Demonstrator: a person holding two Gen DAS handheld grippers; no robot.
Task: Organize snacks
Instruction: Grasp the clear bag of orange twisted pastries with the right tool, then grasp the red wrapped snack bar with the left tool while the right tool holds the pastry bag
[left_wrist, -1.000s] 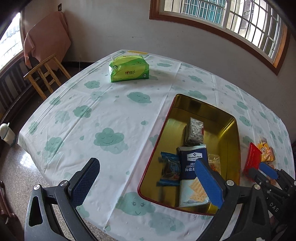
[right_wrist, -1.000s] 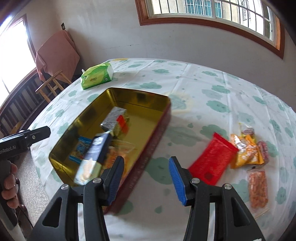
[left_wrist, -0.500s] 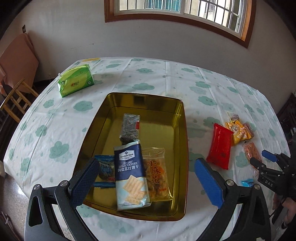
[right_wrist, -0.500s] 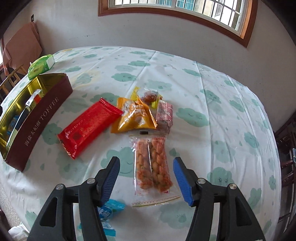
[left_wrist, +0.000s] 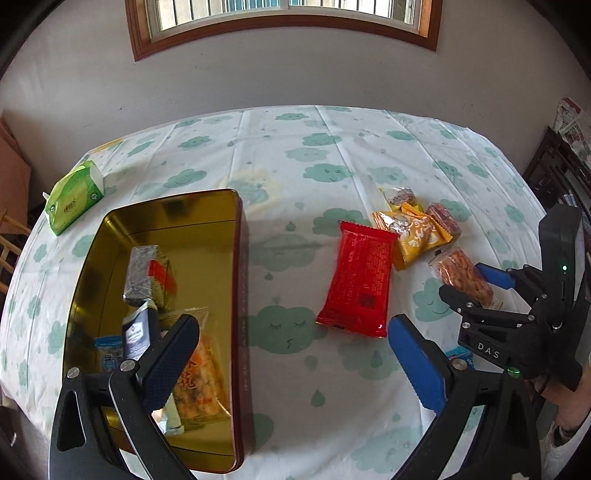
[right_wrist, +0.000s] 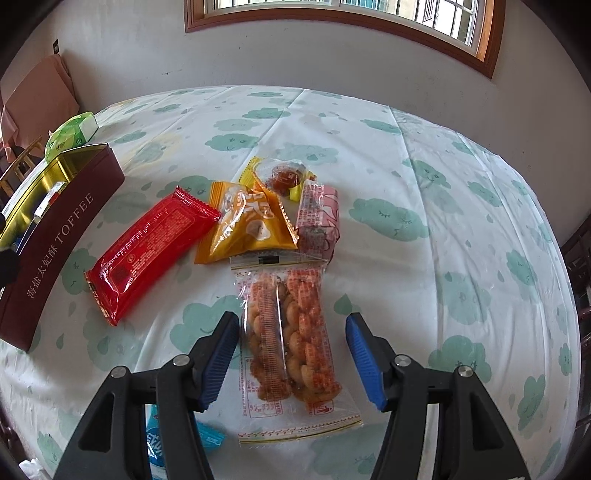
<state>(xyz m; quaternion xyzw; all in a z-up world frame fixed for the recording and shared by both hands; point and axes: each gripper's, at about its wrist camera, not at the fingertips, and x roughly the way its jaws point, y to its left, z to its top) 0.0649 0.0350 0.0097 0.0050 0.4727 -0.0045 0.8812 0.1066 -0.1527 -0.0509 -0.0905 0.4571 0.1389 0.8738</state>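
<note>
While its blue pads stand apart on either side of the clear twist-snack packet (right_wrist: 291, 332), the right gripper (right_wrist: 293, 358) grips nothing: the left pad sits just beside the packet's edge and the right pad stands clear of it; the jaws have just been opening. The packet lies flat on the cloud-print tablecloth (right_wrist: 443, 184), its long axis running toward twelve o'clock. At its twelve o'clock end, an orange packet (right_wrist: 251, 225) and a pink packet (right_wrist: 319, 218) touch it, with a small brown sweet (right_wrist: 284, 175) beyond them. At ten o'clock lies the red packet (right_wrist: 147, 251), and past it, at nine o'clock, the maroon tin (right_wrist: 55, 243) marked TOFFEE. A blue wrapper (right_wrist: 207, 437) peeks out at seven o'clock, under the left finger.

In the left wrist view, the left gripper (left_wrist: 291, 365) hangs with fingers wide apart and nothing between them, its left finger over the tin's gold inside, where several snacks (left_wrist: 147, 280) lie. A green tissue pack (left_wrist: 74, 201) sits at ten o'clock, near the table's edge.
</note>
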